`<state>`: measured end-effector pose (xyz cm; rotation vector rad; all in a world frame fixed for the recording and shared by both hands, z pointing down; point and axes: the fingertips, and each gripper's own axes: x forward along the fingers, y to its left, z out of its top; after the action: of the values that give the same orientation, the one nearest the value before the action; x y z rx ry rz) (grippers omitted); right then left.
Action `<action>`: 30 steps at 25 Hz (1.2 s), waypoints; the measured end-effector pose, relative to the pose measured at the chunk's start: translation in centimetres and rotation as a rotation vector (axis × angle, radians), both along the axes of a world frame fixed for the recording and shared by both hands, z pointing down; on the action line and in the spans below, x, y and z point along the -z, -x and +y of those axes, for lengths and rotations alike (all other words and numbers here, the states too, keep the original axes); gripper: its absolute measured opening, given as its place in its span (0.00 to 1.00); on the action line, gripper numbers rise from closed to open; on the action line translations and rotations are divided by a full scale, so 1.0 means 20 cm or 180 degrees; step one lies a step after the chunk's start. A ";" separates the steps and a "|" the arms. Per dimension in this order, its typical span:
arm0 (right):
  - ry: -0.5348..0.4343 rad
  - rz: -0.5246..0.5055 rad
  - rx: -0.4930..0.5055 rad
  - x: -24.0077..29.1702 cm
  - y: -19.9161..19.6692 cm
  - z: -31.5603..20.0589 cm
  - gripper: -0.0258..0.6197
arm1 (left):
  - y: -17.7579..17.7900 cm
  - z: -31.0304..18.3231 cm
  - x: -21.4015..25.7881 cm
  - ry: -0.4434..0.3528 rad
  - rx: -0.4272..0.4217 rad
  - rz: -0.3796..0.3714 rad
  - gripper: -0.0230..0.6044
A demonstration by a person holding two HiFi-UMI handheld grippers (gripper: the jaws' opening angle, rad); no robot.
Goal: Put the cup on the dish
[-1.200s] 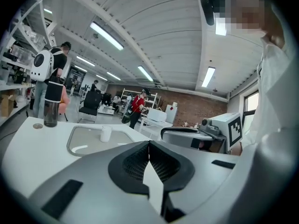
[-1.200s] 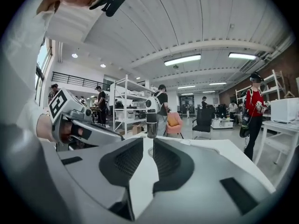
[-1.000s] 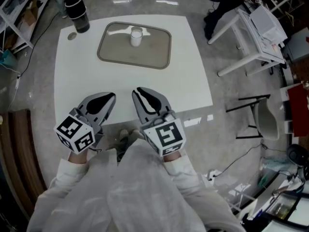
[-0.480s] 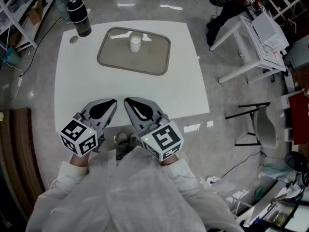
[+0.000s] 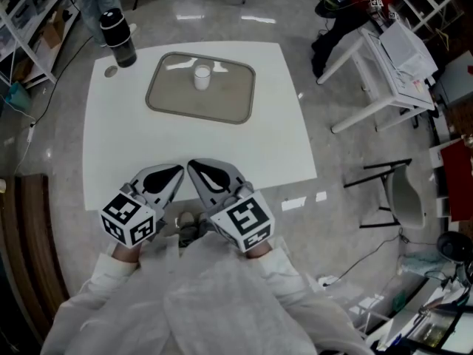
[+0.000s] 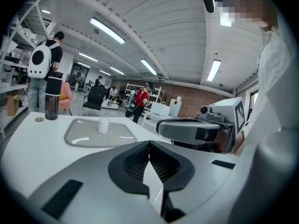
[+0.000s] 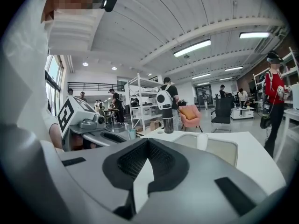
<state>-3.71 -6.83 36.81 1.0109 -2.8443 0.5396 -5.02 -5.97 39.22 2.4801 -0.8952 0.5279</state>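
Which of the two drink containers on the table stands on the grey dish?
The small white cup: it stands upright on the dish, near its far edge. The tall dark bottle stands off it, at the table's far left corner.

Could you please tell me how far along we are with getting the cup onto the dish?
Done: the cup stands upright on the dish, towards its far side. In hand: nothing; the left gripper and right gripper sit at the near edge of the table, jaws together and empty. Left: nothing that I can see.
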 end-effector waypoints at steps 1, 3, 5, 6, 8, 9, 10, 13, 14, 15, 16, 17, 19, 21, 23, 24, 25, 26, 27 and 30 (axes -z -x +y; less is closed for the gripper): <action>0.0001 0.0028 -0.0015 -0.01 0.00 0.00 0.06 | 0.00 0.00 0.00 0.0010 0.0002 -0.0004 0.05; -0.0020 0.0084 -0.0044 -0.02 -0.01 -0.01 0.06 | 0.00 0.01 -0.01 0.0027 0.0025 -0.0008 0.05; -0.0025 0.0107 -0.0054 -0.02 -0.01 -0.01 0.06 | 0.01 0.01 -0.01 0.0036 0.0063 -0.0009 0.05; -0.0015 0.0110 -0.0057 -0.02 -0.02 0.00 0.06 | 0.02 0.00 -0.01 0.0036 0.0078 -0.0012 0.05; 0.0009 0.0106 -0.0076 -0.02 -0.02 -0.01 0.06 | 0.02 0.00 0.00 0.0030 0.0096 -0.0018 0.05; 0.0020 0.0100 -0.0085 -0.02 -0.03 -0.01 0.06 | 0.02 0.00 0.00 0.0027 0.0100 -0.0020 0.05; 0.0027 0.0098 -0.0091 -0.02 -0.03 -0.01 0.06 | 0.02 0.00 -0.01 0.0024 0.0101 -0.0022 0.05; 0.0015 0.0114 -0.0107 -0.03 -0.05 -0.01 0.06 | 0.01 0.00 -0.01 0.0024 0.0092 -0.0023 0.05; 0.0019 0.0122 -0.0103 -0.03 -0.05 -0.01 0.06 | 0.01 0.00 -0.01 0.0023 0.0088 -0.0022 0.05; 0.0028 0.0137 -0.0094 -0.04 -0.05 -0.01 0.06 | 0.00 0.00 -0.01 0.0020 0.0087 -0.0021 0.05; 0.0036 0.0157 -0.0086 -0.04 -0.05 0.00 0.06 | 0.00 0.00 -0.01 0.0016 0.0087 -0.0021 0.05; 0.0041 0.0173 -0.0077 -0.05 -0.05 0.00 0.06 | 0.00 0.00 -0.01 0.0012 0.0090 -0.0025 0.05; 0.0044 0.0178 -0.0062 -0.05 -0.04 0.01 0.06 | 0.01 -0.01 -0.01 0.0008 0.0108 -0.0041 0.05; 0.0042 0.0166 -0.0052 -0.05 -0.04 0.01 0.06 | 0.02 -0.02 -0.01 0.0006 0.0143 -0.0055 0.05; 0.0054 0.0155 -0.0044 -0.05 -0.05 0.00 0.06 | 0.03 -0.02 -0.01 0.0005 0.0166 -0.0059 0.05; 0.0063 0.0156 -0.0041 -0.05 -0.05 0.00 0.06 | 0.03 -0.02 -0.01 0.0004 0.0169 -0.0059 0.05; 0.0070 0.0161 -0.0037 -0.06 -0.05 0.00 0.06 | 0.03 -0.02 -0.01 0.0003 0.0170 -0.0058 0.05; 0.0075 0.0167 -0.0033 -0.06 -0.05 0.01 0.06 | 0.03 -0.02 0.00 0.0004 0.0168 -0.0058 0.05; 0.0076 0.0170 -0.0024 -0.06 -0.04 0.01 0.06 | 0.03 -0.02 0.00 0.0004 0.0166 -0.0059 0.05; 0.0057 0.0165 0.0029 -0.05 -0.03 0.02 0.06 | 0.03 -0.01 0.00 0.0004 0.0154 -0.0064 0.05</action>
<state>-3.13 -6.45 37.88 0.9939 -2.7924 0.5293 -5.60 -6.17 39.20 2.4495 -0.9599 0.5378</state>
